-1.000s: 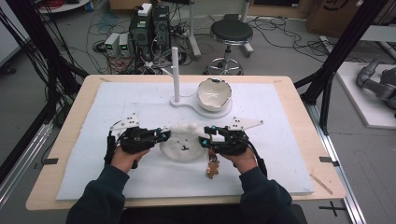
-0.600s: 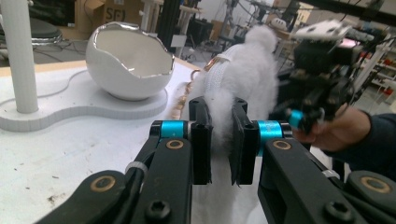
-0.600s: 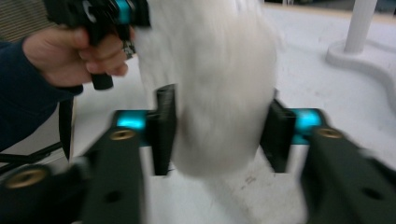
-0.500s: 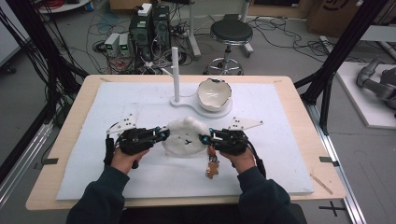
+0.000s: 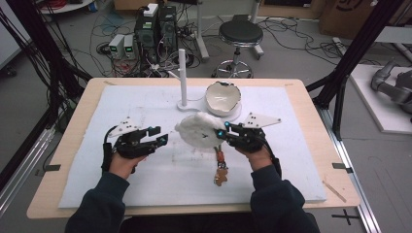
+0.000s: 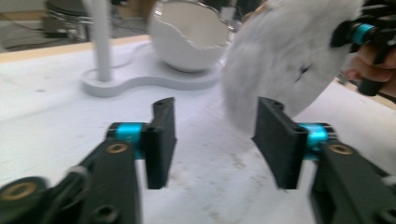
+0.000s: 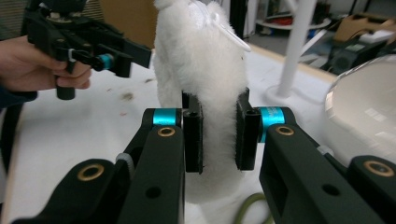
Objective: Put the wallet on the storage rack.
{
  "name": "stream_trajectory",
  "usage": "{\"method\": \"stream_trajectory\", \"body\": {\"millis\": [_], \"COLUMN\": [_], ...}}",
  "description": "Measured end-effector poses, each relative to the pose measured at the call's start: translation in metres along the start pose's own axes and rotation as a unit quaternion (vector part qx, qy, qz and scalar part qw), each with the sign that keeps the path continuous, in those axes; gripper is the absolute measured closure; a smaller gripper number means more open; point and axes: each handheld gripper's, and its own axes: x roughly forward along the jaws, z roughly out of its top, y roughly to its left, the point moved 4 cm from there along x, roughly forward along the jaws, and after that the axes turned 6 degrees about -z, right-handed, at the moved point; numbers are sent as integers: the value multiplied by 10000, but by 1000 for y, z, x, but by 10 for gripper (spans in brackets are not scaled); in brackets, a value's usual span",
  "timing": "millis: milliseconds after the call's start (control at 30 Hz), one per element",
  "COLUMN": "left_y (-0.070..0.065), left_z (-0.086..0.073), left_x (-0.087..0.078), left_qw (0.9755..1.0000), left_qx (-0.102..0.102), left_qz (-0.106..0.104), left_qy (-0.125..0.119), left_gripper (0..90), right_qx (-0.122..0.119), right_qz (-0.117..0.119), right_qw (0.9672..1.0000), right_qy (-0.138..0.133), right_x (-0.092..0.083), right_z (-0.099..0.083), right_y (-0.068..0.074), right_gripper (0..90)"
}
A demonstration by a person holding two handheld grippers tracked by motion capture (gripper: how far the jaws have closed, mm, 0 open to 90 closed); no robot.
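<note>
A white fluffy plush piece (image 5: 198,130) hangs just above the white mat, tilted up on edge. My right gripper (image 5: 222,132) is shut on its right edge; in the right gripper view the pads squeeze the fur (image 7: 205,70) from both sides (image 7: 218,135). My left gripper (image 5: 163,139) stands left of the plush, apart from it. Its jaws have just been opening, and in the left gripper view nothing lies between them (image 6: 218,137). The plush (image 6: 289,60) floats beyond the right jaw.
A white post (image 5: 183,75) and a cracked-egg-shaped white bowl (image 5: 222,98) share a stand behind the plush. A small brown figure on a cord (image 5: 221,171) lies on the mat (image 5: 301,165) under my right hand. Stool, computers and cables sit beyond the table.
The left jaws have let go of the plush and opened. The right jaws have closed on it and raised it off the mat, tipping it upright.
</note>
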Motion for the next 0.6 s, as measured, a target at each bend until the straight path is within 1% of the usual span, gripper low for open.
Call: {"method": "stream_trajectory", "body": {"millis": [67,100,133,167,233,300,400,433,467,500,533,567,600], "left_y": [8,10,14,16,20,22,25,25,26,26,27,27,28], "left_z": [-1,-2,-3,-4,-6,-8,-8,-8,-8,-8,-8,-8,-8], "left_x": [-5,-6,-7,-8,-9,-11,-14,-15,-16,-17,-17,-17,-18], "left_qw": [9998,9996,9991,9988,9985,9982,9980,9979,9978,9977,9976,9975,9974], "left_qx": [-58,-97,-160,-191,-230,-257,-219,-218,-233,-229,-246,-255,-281], "left_qz": [209,274,402,442,490,534,595,607,614,635,644,652,652], "left_qy": [-16,-15,-6,1,5,-8,-61,-83,-82,-90,-100,-102,-106], "left_gripper": [355,317,274,241,236,236,236,236,237,237,236,236,236], "right_qx": [-240,-387,-460,-566,-696,-854,-1079,-1113,-1186,-1186,-1205,-1123,-1161], "right_qz": [-174,-264,-321,-433,-585,-790,-1069,-1135,-1274,-1274,-1357,-1394,-1524], "right_qw": [9996,9989,9984,9975,9959,9932,9883,9871,9842,9842,9828,9831,9807], "right_qy": [-5,1,29,19,28,65,161,200,316,316,353,376,397], "right_x": [-2,-2,-2,-3,-3,-3,-1,-1,0,0,1,1,2], "right_z": [11,18,23,31,43,56,68,70,74,74,75,75,75], "right_y": [-7,-11,-14,-20,-29,-42,-60,-66,-79,-79,-85,-91,-102], "right_gripper": [780,779,779,779,779,778,778,778,778,778,777,778,777]}}
